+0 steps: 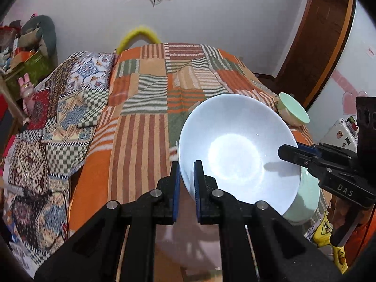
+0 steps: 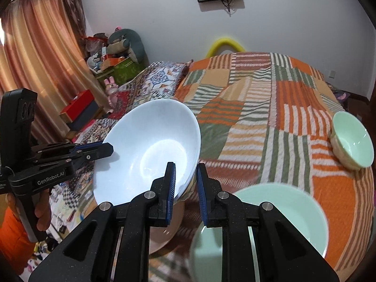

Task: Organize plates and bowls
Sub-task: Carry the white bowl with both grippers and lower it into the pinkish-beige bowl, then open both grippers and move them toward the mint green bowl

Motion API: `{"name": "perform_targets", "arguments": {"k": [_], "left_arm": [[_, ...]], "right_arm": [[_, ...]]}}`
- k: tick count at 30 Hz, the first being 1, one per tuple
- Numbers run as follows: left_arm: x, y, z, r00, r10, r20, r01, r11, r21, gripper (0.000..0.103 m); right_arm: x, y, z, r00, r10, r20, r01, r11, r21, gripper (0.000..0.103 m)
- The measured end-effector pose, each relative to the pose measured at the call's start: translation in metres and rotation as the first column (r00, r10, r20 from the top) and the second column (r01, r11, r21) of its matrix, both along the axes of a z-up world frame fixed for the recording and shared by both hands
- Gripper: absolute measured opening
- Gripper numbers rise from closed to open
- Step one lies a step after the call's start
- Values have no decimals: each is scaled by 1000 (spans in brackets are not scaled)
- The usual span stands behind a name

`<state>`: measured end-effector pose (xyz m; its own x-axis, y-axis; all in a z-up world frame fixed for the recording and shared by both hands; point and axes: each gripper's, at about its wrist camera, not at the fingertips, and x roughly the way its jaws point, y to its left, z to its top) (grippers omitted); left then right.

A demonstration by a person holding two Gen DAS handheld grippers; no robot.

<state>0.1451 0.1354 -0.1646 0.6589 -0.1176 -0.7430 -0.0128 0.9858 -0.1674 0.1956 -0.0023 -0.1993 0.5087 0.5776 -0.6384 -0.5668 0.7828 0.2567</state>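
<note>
A large white bowl (image 1: 237, 145) is held in the air above a patchwork bed. My left gripper (image 1: 186, 176) is shut on its near-left rim. My right gripper (image 2: 185, 178) is shut on the opposite rim of the same bowl (image 2: 148, 150); it shows in the left wrist view (image 1: 291, 152) at the bowl's right edge. A pale green plate (image 2: 282, 209) lies below and right of the bowl, also in the left wrist view (image 1: 305, 202). A small green bowl (image 2: 352, 141) rests tilted on the blanket, far right, also in the left wrist view (image 1: 293, 110). A pinkish dish (image 2: 164, 232) lies under the white bowl.
The bed carries an orange striped patchwork blanket (image 1: 152, 108) and a patterned quilt (image 1: 58, 122) on the left. Boxes and toys (image 2: 112, 54) are piled by the curtain. A wooden door (image 1: 317, 42) stands at the right. A yellow tube (image 2: 225, 44) arcs behind the bed.
</note>
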Motion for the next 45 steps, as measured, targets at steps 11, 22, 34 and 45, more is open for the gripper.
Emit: {"name": "perform_targets", "arguments": {"k": [11,22,34,45], "left_arm": [[-34,4,-21,999,38,-36,-38,999,1,10],[-37,9,-48,994,50,-98,-52,998,-26,10],[-38,11,-68,986,67,-155,-71,997,-17,10],[-36,14,-73,982,87,-170,-92,996,-20,10]], "right_arm": [[-22,11,-23,998,37,-45,-38,999,-13,16],[-28,18,-41,996,46,-81,-51,997,-53,16],[-30,27,-54,992,66,-110,-74,994,-77,16],[-30,35,-58,992,73,-99,-84,989,-121,19]]}}
